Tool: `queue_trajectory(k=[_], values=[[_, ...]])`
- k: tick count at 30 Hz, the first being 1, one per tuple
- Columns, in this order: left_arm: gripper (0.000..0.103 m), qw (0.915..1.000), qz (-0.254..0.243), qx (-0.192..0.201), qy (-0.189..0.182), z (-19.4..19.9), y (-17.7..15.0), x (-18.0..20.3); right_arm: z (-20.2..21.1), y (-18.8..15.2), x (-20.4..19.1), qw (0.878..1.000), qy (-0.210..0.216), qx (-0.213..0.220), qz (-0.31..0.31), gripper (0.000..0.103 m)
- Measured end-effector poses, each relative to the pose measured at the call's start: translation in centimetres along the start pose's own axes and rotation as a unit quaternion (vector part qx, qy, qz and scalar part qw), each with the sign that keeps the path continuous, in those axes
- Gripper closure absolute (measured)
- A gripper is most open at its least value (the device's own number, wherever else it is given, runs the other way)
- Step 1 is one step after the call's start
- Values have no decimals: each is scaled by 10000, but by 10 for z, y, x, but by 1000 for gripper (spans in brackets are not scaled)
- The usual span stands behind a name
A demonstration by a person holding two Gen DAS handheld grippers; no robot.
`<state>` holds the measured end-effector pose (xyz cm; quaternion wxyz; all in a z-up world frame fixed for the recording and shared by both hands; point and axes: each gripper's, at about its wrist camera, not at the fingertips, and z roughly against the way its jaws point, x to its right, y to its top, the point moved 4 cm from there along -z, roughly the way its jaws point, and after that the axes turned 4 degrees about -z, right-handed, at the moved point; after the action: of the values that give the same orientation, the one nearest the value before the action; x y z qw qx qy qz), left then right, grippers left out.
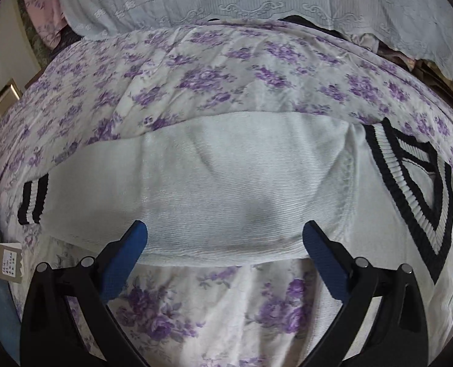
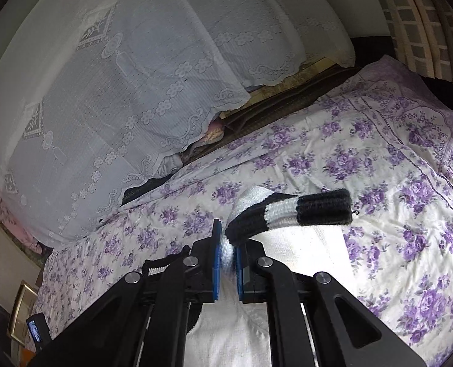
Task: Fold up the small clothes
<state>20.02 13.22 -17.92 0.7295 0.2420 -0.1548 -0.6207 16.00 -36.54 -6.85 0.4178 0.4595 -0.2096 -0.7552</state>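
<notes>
1. Two grippers catalogued. Right gripper (image 2: 228, 246): jaws clamped on the striped cuff (image 2: 290, 214) of a white knit sweater (image 1: 214, 183). Black-and-white ribbing sticks out past the blue pads; white knit is pinched between them.
2. Left gripper (image 1: 225, 234): jaws spread wide, nothing between the blue pads. It hangs above the sweater's near edge, apparently not touching.
3. Sweater: lies on the floral bedsheet (image 1: 196, 82), a sleeve folded across the white body. V-neck collar (image 1: 416, 183) with black-and-white trim lies at right in the left wrist view; second cuff (image 1: 32, 200) lies at the left end.
4. Surroundings: lace cover (image 2: 128, 91) drapes over the bed's far side. Paper tag (image 1: 3, 260) shows at the left edge of the left wrist view.
5. Stage, as judged: sleeve being carried over the body; fold unfinished.
6. Risks, as judged:
   - Grip sits only on the ribbing, so the cuff may slip out.
   - With the body unpinned, pulling could drag the whole sweater or undo the laid fold.
   - The loose knit may bunch into a crooked crease.
</notes>
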Motion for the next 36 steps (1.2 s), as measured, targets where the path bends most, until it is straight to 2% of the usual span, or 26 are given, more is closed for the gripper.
queue_trajectory(k=[5,14,25,30,33,34,36], values=[[4,9999,88,-9,79,-6,0,-10,-9,-12,-35,9994,42,-83,332,95],[4,9997,197,81,-108,0,2,-17,-39,-52,-97,9954,234,-470,802,95],[4,9995,268,-26,-180,-6,2,-18,-78,-119,-159,9810,410,-1134,1523,95],[4,9999,128,-29,-102,-8,0,-13,-95,-154,-165,9678,282,-1582,1938,94],[4,10000,-24,17,-77,-6,-1,-5,-112,-183,-167,9450,162,-2193,2422,91],[4,9999,-77,47,-74,-4,-1,-3,-116,-193,-167,9370,107,-2343,2590,86],[4,9998,-182,98,-60,-1,-2,1,-116,-204,-166,9284,133,-2417,2820,79]])
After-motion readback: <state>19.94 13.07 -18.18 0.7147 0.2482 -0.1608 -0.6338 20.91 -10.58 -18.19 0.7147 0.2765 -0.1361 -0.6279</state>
